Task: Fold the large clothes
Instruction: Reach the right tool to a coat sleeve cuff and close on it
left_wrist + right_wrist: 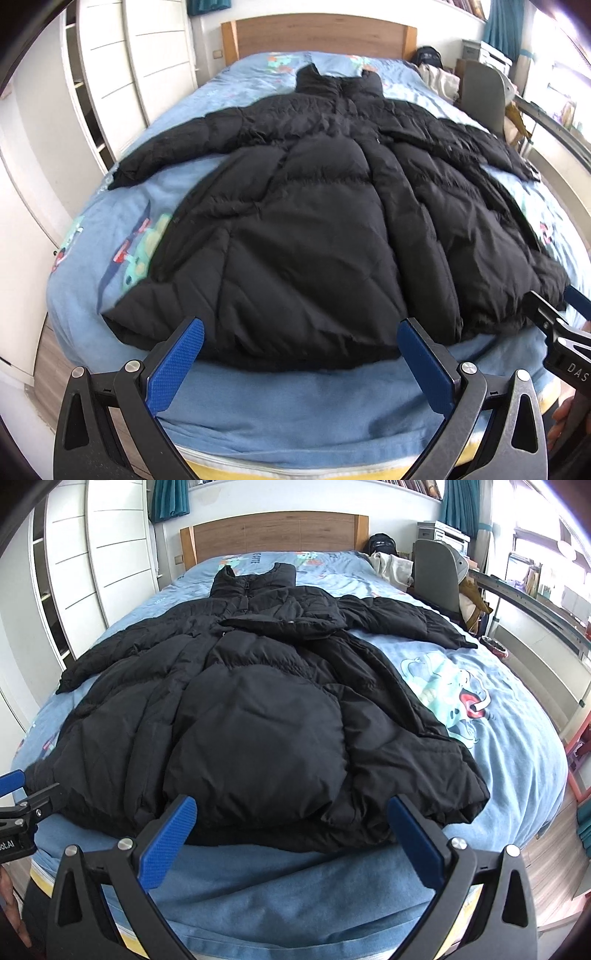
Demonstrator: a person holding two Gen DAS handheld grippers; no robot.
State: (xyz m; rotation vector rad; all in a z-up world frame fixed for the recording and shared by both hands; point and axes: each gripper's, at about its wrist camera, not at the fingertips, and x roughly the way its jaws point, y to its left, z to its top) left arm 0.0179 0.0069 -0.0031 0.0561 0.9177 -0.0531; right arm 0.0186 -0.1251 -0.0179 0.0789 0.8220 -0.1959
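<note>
A large black puffer coat (314,221) (240,716) lies spread front-up on the blue bed (295,406) (295,893), collar toward the headboard and sleeves out to both sides. Its hem lies near the foot edge. My left gripper (301,330) hovers open just short of the hem, nothing between its blue pads (173,369). My right gripper (291,808) stands open too, at the hem toward the coat's right half, empty. Each gripper shows at the edge of the other's view: the right gripper (561,332), the left gripper (22,812).
White wardrobe doors (122,74) line the left side of the bed. A wooden headboard (273,535) stands at the far end. A grey chair (436,576) with piled clothes and a desk stand at the right. Wood floor (554,867) shows at the bed's right.
</note>
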